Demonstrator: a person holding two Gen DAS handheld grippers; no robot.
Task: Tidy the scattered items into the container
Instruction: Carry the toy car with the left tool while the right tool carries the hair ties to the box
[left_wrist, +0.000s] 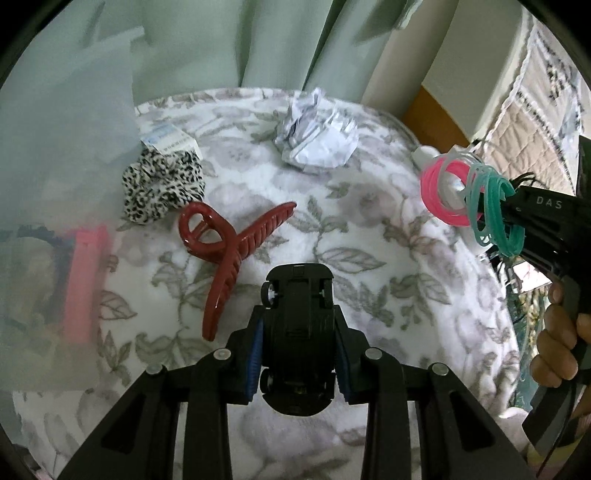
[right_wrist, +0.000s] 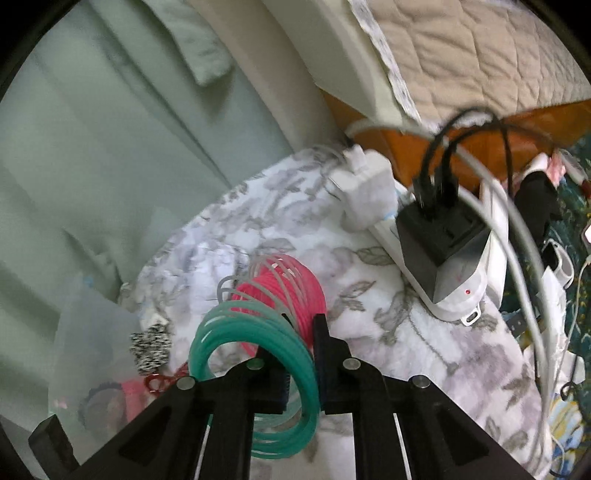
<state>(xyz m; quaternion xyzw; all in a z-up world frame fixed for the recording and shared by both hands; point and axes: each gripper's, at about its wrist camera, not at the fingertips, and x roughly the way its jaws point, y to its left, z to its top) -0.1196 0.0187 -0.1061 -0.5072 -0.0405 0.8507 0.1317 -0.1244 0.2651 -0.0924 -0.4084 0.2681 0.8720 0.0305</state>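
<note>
Black toy car (left_wrist: 297, 332) in left tongs (left_wrist: 299, 354); right tongs (right_wrist: 301, 362) clamp bangles (right_wrist: 258, 354).

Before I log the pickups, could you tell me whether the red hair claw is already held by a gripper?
No, the red hair claw lies loose on the floral blanket.

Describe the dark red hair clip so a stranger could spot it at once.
Start at the floral blanket covering the surface. Near its left side sits a frosted plastic container, and just right of that lies a leopard-print scrunchie. The dark red hair clip lies directly beside the scrunchie: glossy hard plastic, looped handles, long toothed prongs, unlike the soft scrunchie or the crumpled paper farther back.
</note>
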